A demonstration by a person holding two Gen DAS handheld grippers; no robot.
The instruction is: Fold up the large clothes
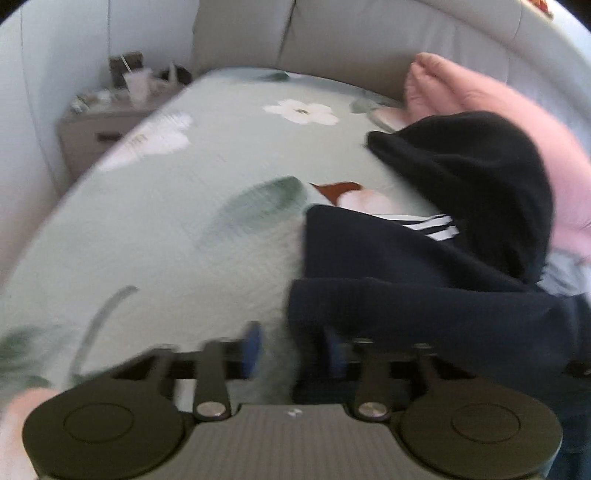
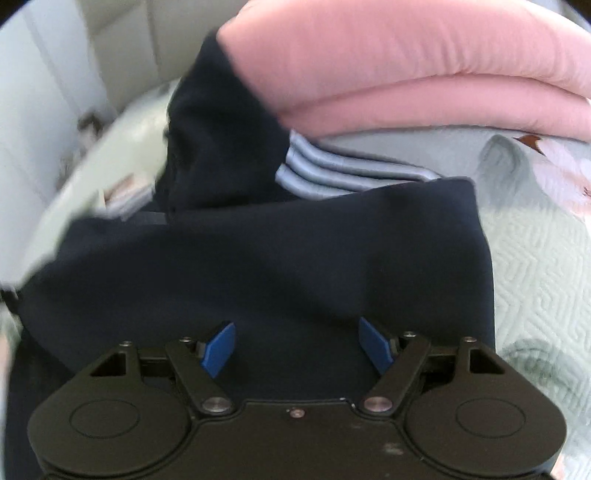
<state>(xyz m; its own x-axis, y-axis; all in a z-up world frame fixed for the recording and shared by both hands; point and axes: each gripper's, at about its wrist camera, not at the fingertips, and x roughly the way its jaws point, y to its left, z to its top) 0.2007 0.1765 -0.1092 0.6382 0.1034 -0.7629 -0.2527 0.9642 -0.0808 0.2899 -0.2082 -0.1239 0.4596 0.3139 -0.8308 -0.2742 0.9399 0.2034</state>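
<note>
A dark navy garment (image 1: 406, 266) with white stripes (image 1: 432, 225) lies folded on a pale green floral bedspread (image 1: 184, 203); its black hood-like part (image 1: 480, 177) bulges behind it. My left gripper (image 1: 293, 349) hovers low at the garment's left edge. Its blue pads stand apart, with that edge and bare bedspread between them and nothing pinched. In the right wrist view the same navy garment (image 2: 277, 258) fills the middle, its stripes (image 2: 332, 170) showing at the top. My right gripper (image 2: 299, 347) is open wide just above the cloth, holding nothing.
A folded pink blanket (image 1: 498, 103) lies behind the garment, also seen as the pink blanket (image 2: 406, 66). A padded headboard (image 1: 332, 33) runs along the far side. A nightstand (image 1: 99, 125) with small items stands at the left. Bedspread (image 2: 535, 258) shows to the garment's right.
</note>
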